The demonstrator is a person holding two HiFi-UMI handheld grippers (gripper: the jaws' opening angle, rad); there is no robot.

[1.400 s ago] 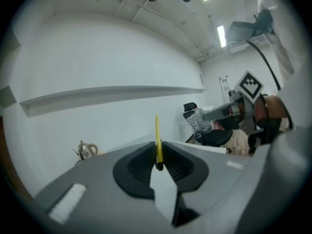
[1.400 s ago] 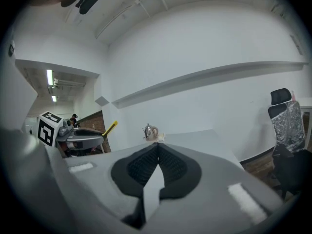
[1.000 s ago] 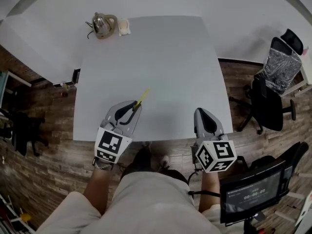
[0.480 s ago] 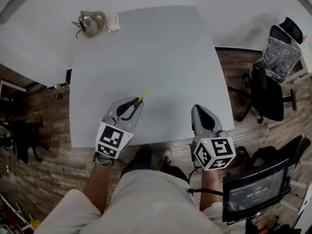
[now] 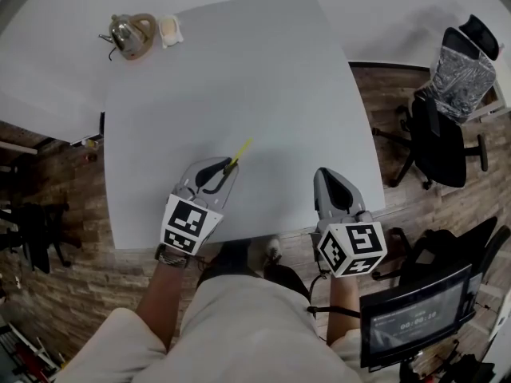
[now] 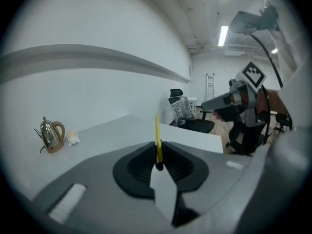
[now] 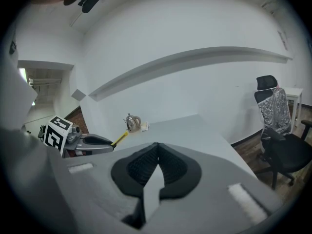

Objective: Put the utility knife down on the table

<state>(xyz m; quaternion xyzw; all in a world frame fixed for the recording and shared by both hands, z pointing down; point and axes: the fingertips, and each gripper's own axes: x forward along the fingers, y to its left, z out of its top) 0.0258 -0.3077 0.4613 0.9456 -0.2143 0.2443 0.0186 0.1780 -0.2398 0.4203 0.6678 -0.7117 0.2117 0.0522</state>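
A thin yellow utility knife [image 5: 239, 152] sticks out forward from my left gripper [image 5: 228, 167], which is shut on its near end over the front part of the grey table [image 5: 263, 78]. In the left gripper view the knife [image 6: 157, 140] stands edge-on between the black pads. The same yellow knife [image 7: 119, 138] shows at the left in the right gripper view, poking from the left gripper [image 7: 111, 144]. My right gripper [image 5: 329, 176] hovers by the table's front right edge, shut with nothing between its pads [image 7: 157, 147].
A metal kettle [image 5: 125, 33] on a round stand and a small pale object [image 5: 169, 29] sit at the table's far left corner. A black office chair [image 5: 443, 126] stands to the right on the wooden floor. A screen [image 5: 413, 313] is at the lower right.
Both grippers have come down toward the table, the left one also a little forward with the knife still in it. The view has shifted, so the kettle sits further left.
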